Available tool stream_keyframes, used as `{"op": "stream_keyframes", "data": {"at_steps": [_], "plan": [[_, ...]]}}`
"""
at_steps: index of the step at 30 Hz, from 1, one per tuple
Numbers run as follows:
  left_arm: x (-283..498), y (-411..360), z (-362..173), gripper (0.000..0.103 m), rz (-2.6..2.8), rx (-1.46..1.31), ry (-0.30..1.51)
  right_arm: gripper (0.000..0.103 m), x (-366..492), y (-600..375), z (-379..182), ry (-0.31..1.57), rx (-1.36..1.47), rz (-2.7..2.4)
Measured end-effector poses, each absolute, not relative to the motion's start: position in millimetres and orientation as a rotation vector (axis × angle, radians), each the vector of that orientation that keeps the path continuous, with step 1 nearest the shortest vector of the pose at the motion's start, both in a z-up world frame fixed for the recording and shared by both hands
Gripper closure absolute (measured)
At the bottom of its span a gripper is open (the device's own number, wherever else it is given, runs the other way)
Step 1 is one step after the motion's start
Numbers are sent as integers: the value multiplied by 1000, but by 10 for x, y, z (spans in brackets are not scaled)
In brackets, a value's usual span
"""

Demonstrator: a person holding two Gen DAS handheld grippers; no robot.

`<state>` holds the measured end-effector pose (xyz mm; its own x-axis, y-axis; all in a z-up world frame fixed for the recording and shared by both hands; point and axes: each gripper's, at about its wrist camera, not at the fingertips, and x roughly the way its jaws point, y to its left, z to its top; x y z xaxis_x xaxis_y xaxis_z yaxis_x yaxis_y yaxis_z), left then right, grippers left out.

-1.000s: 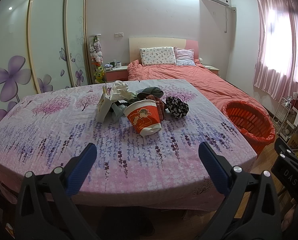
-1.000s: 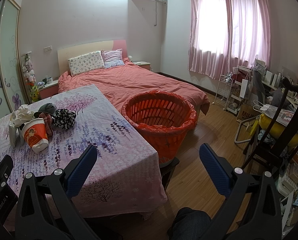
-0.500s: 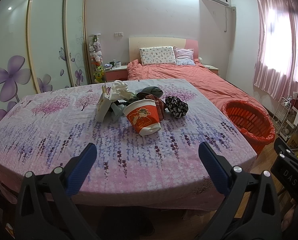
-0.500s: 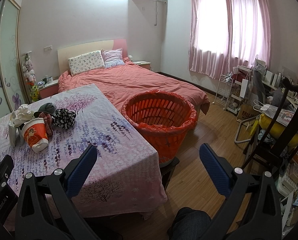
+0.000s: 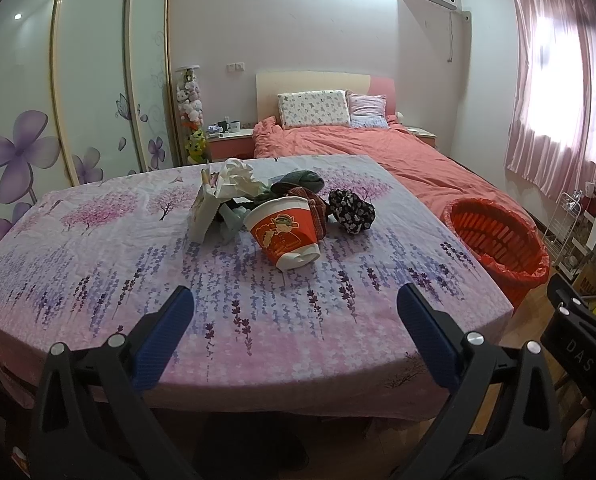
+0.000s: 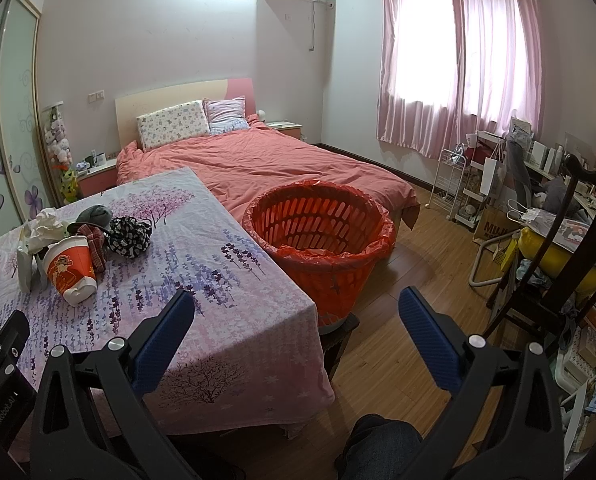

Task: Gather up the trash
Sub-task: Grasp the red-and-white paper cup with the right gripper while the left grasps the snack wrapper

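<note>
Clerk: Orange-red paper cup (image 5: 284,232), printed figure on its side, lying tilted on the floral tablecloth (image 5: 98,264) with its white base toward the camera. What is stacked behind it?

Checker: Crumpled white tissue (image 5: 238,176) over a pale carton (image 5: 204,216); a grey cloth lump (image 5: 298,180); a dark red checked item touching the cup's far side; a black-and-white patterned bundle (image 5: 352,210) just beside it on the right.

Clerk: Receptacle?

Checker: Orange slatted basket (image 6: 318,236) with a red liner, standing off the table's right edge, between table and pink bed (image 6: 266,164).

Clerk: Left gripper (image 5: 294,336)?

Checker: Blue-padded fingers spread wide, nothing between them, hovering over the near table edge, well short of the pile.

Clerk: Right gripper (image 6: 296,336)?

Checker: Equally wide apart, empty, held over the table corner and wooden floor (image 6: 410,272), facing the basket.
</note>
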<state>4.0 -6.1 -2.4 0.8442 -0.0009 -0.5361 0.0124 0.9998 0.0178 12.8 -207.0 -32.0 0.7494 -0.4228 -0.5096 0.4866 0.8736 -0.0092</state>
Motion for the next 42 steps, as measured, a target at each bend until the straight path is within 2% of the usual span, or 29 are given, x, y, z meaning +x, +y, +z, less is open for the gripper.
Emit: {"op": "stream_keyframes", "data": {"at_steps": [15,25,34,39,42], "plan": [[293,152,-106,4,46,-18,601,2,226,-2077,-381,477,118,-450],[1021,909,-161,4,153,-109,657,2,571,-1889,-485,528,77,-316],[1776,1103,-245,4,157,-97,700,2,928,-1597,-551,581,62,-192],[2122,1155,-321,19,144,-111,731,2,1088,-1492,-581,604,50,-156],[2297,1221,-420,35,133,-134,778,2,1228,-1440,-587,628,70,-118]]}}
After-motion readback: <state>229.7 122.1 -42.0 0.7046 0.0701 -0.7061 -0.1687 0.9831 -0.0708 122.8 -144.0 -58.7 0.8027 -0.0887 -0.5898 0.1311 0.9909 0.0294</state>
